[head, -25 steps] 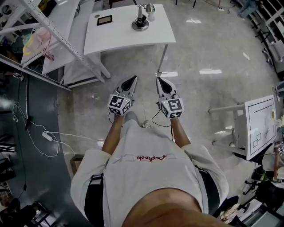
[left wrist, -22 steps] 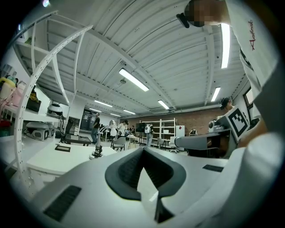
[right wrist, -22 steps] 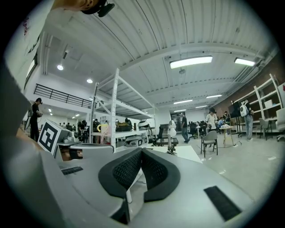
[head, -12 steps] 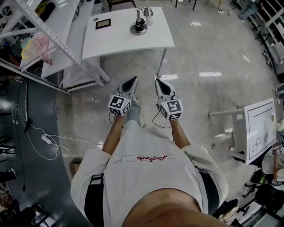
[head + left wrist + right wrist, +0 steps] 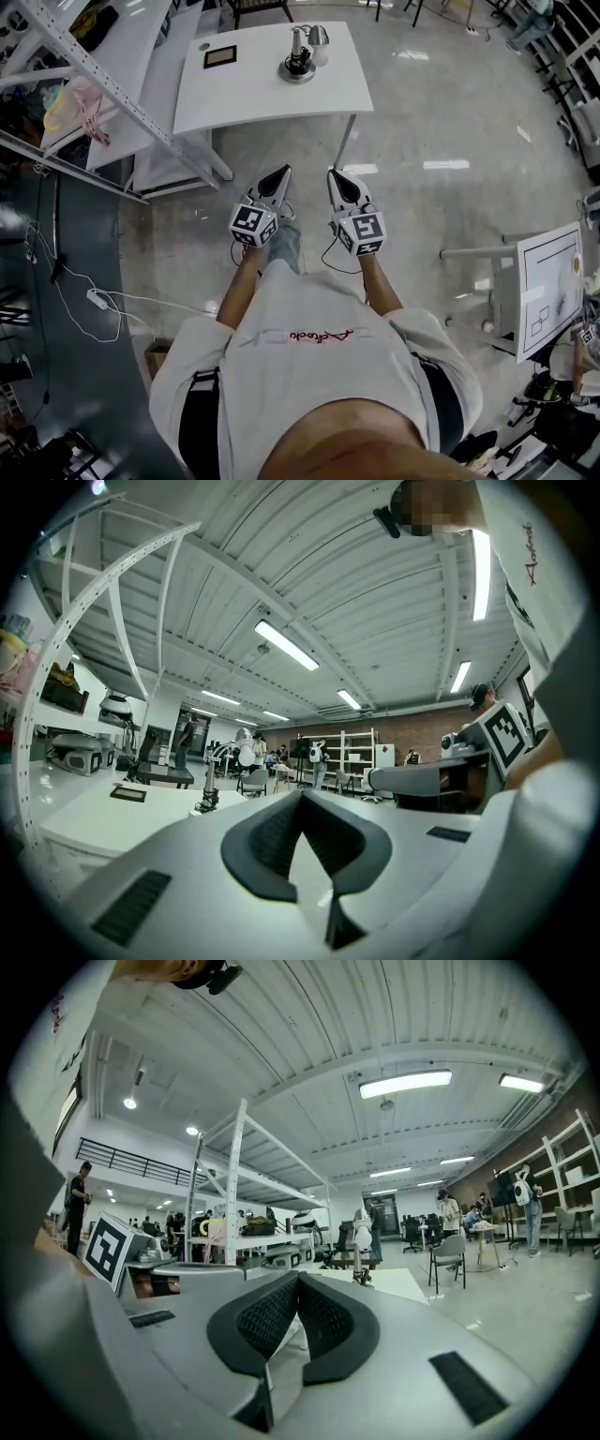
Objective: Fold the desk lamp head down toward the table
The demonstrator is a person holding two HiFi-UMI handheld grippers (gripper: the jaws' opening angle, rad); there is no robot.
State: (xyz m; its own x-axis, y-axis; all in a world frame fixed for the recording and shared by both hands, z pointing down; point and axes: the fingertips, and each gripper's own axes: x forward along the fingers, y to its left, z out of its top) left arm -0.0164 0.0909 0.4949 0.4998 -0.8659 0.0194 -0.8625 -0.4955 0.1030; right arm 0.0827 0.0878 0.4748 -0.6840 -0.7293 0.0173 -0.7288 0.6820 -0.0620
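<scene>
- Silver desk lamp on a round base [image 5: 298,58]: stands at the far side of the white rectangular table [image 5: 253,89].
- Left gripper [image 5: 282,172] and right gripper [image 5: 334,174]: both clenched, empty, near side, well apart from the table.

White table [image 5: 267,94], desk lamp [image 5: 298,58], flat dark panel [image 5: 221,56]

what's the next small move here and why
Probably step forward to the white table: the desk lamp stands unfolded near its far side, well beyond the left tool and right tool, which are both shut and empty.
</scene>
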